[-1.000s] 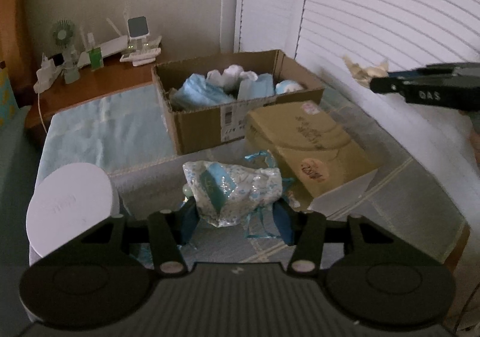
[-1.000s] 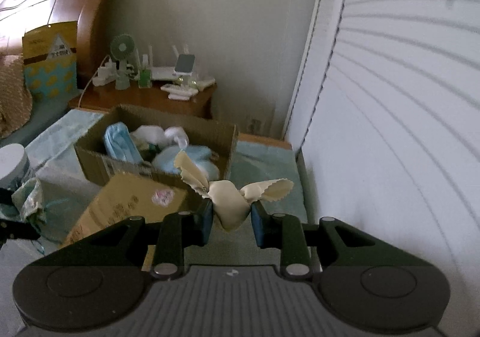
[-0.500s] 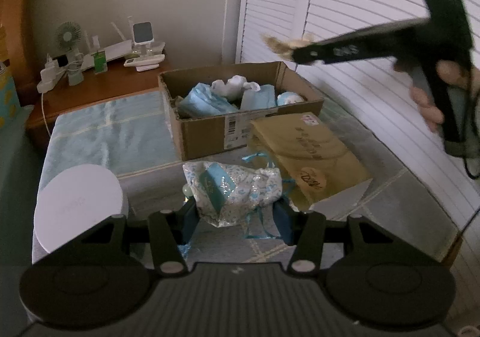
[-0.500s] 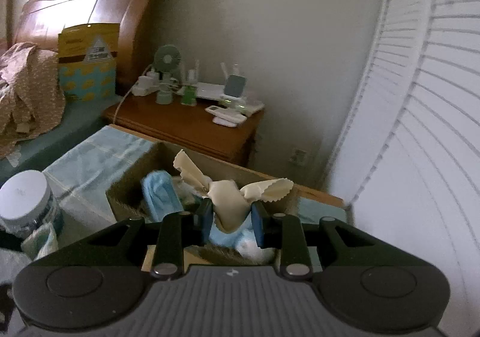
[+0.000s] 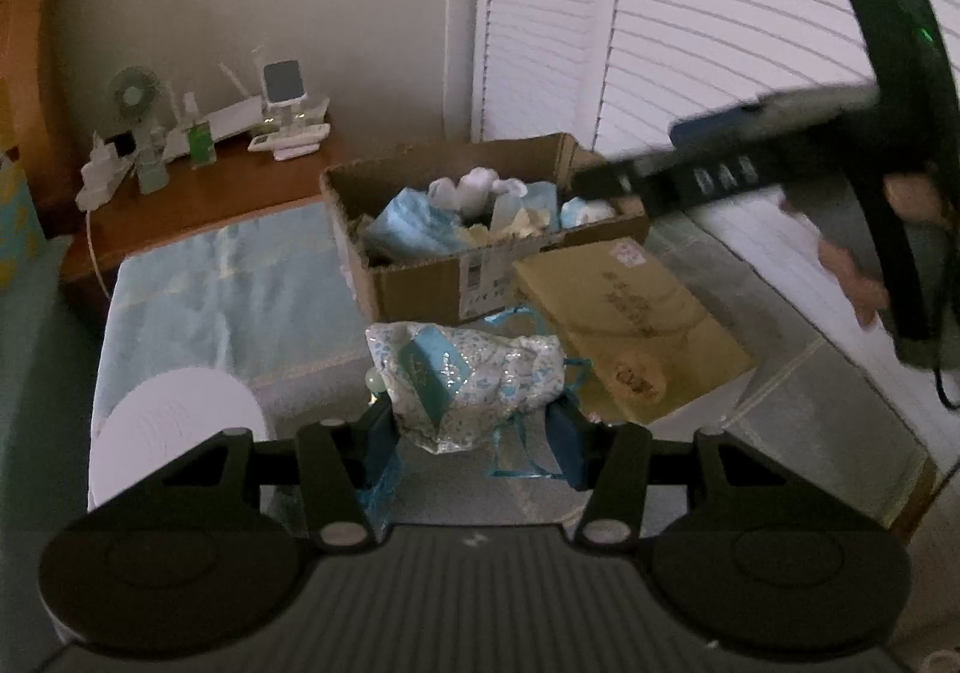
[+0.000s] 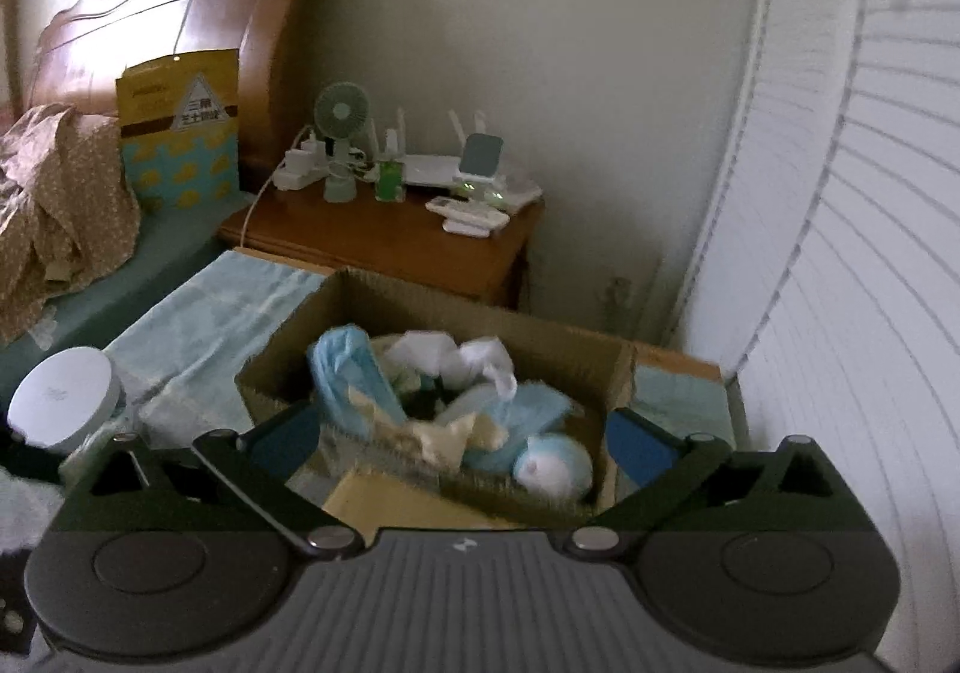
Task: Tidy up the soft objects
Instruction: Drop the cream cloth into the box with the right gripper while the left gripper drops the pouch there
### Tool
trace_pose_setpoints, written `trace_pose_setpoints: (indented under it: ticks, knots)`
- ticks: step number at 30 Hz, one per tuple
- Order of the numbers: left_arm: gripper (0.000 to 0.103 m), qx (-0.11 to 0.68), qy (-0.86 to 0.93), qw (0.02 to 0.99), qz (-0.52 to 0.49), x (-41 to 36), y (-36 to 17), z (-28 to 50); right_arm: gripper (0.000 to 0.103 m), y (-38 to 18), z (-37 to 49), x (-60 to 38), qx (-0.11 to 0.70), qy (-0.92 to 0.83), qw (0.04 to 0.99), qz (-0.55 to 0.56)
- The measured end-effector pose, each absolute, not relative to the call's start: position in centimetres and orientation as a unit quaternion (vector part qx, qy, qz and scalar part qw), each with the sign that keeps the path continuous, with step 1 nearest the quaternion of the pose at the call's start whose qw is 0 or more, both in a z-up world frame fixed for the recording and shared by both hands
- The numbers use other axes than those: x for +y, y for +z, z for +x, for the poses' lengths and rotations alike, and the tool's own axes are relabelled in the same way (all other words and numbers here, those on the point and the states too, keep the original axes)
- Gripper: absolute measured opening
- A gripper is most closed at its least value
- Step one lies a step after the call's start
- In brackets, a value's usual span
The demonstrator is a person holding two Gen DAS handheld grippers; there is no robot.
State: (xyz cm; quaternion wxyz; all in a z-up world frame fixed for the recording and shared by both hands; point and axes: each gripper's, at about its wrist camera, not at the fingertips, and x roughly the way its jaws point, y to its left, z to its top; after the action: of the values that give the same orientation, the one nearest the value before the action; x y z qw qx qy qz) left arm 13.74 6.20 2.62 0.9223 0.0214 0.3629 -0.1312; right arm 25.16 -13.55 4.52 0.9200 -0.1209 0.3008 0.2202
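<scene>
My left gripper is shut on a white-and-blue patterned cloth bundle with blue ribbons, held in front of the cardboard box. The box holds several soft blue and white items. My right gripper is open and empty over the box; it also shows in the left wrist view, reaching over the box's right side. A cream cloth lies in the box among the blue items; it also shows in the left wrist view.
A flat tan package lies right of the box. A white round lid sits at the left. A wooden nightstand with a fan and gadgets stands behind. White louvered doors line the right.
My right gripper moved over the box, opened and let go of the cream cloth, which now lies in the box. My left gripper still holds the bundle in about the same place.
</scene>
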Motion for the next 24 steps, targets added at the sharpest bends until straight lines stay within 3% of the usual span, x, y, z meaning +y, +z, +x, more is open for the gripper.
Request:
trace_pose_setpoints:
  ticks: [15,24]
  knots:
    - [0.052,0.330,-0.167,0.928,0.041,2.2,8.0,20.4,0.103,3.5,18.9,-17.9,0.329,0.167,0.926,-0.077]
    - [0.053,0.332,-0.166,0.928,0.018,-1.6,7.5,27.7,0.103,3.5,18.2,-19.0,0.327,0.161,0.928,-0.077]
